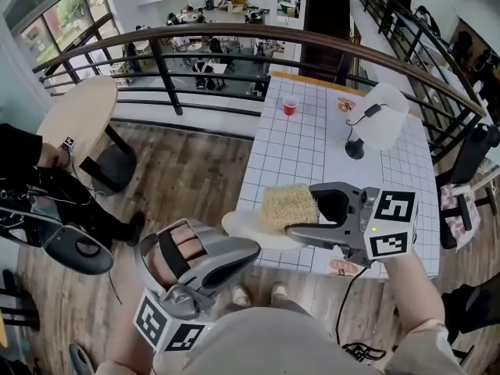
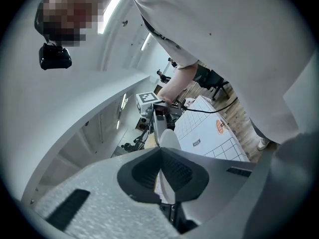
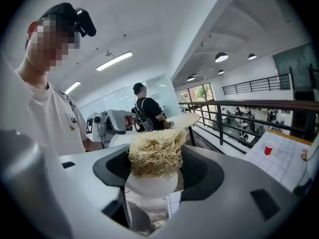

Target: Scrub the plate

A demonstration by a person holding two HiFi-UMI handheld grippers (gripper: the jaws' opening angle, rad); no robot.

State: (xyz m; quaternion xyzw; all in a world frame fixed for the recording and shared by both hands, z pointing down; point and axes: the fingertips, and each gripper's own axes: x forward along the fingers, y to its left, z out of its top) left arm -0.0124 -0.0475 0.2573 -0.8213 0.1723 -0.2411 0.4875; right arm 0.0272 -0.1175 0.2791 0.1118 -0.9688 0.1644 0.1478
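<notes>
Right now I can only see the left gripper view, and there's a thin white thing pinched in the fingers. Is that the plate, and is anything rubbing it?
Observer: Yes, that's the plate. You see it edge-on, but the head view shows its round white face.
Operator: So what's rubbing it?
Observer: A straw-coloured scrubber sits on the plate's top face.
Operator: Who's holding the scrubber?
Observer: The right gripper. The right gripper view shows it shut on the scrubber.
</notes>
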